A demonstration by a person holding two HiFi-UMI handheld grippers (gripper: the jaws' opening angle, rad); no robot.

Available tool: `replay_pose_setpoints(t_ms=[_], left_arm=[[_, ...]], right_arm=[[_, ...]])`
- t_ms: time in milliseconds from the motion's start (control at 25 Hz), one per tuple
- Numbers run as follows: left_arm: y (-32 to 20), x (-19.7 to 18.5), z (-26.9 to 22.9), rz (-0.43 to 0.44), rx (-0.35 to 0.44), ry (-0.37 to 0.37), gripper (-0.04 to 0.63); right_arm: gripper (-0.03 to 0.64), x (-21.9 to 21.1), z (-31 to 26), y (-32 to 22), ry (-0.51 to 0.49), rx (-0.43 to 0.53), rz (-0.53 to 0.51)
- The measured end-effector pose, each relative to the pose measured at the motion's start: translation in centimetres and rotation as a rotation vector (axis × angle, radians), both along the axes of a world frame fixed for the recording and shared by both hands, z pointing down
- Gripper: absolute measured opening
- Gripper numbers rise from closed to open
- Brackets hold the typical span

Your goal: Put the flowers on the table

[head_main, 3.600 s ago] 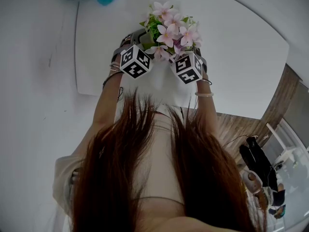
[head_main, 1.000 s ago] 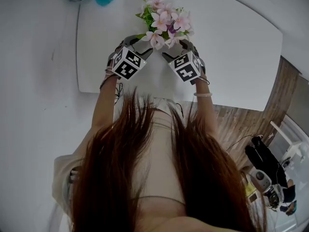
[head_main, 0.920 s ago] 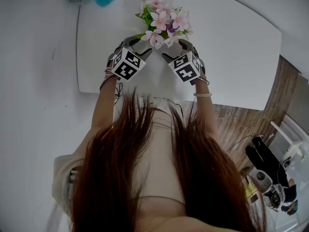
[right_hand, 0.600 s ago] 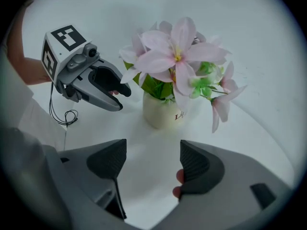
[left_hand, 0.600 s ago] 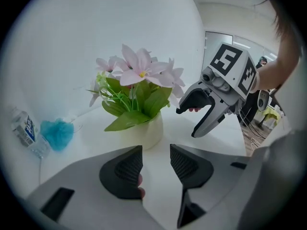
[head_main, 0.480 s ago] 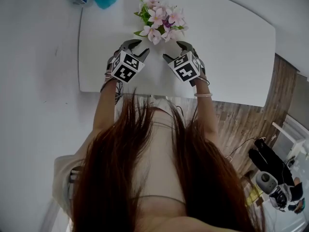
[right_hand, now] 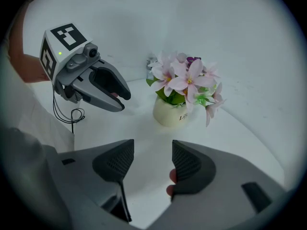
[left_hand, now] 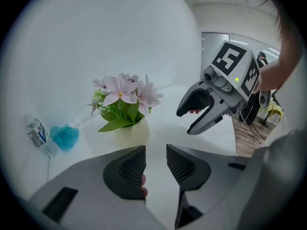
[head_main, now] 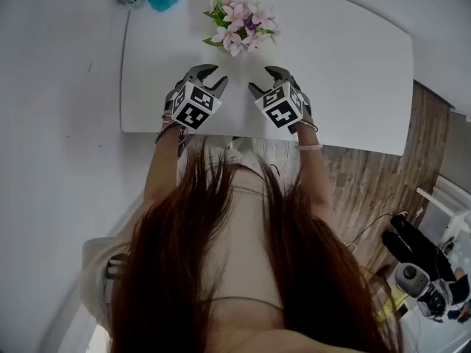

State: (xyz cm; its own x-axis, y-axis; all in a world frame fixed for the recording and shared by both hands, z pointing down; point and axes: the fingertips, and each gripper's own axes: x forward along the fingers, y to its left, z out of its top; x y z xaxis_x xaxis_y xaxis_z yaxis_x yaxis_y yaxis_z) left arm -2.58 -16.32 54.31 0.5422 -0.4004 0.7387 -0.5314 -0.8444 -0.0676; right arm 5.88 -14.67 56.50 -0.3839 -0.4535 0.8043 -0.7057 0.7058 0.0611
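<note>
Flowers (head_main: 239, 26) stand on the table (head_main: 353, 72), placing looks done, left gripper (head_main: 212, 77) and right gripper (head_main: 263, 79) hover nearby, empty jaws just narrowed, next simply pull clear.

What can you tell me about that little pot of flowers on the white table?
The pot of flowers is small, round and cream, ceramic by its look, with dark lettering too small to read. It holds pale pink blossoms, a purple one among them, above green leaves. It stands upright near the far edge of the white table; nothing else touches it.
</note>
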Motion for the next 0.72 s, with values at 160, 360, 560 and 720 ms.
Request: replay_pose_setpoints(t_ms=[160, 360, 560, 720], left_arm=[[1.5, 0.2, -0.8, -0.003, 0.021, 0.0, 0.12], [2.9, 0.6, -1.7, -0.018, 0.045, 0.006, 0.112], [4.7, 1.0, -2.7, -0.034, 0.07, 0.015, 0.097], [6.0, 1.4, -3.5, -0.048, 0.1, 0.009, 0.076]], right_arm=[[0.249, 0.2, -1.3, 1.2, 0.0, 0.039, 0.004], [0.212, 0.8, -2.3, 2.5, 0.012, 0.081, -0.004], [0.196, 1.1, -3.3, 4.0, 0.01, 0.108, -0.01], [0.17, 1.6, -3.9, 5.3, 0.015, 0.13, -0.012]])
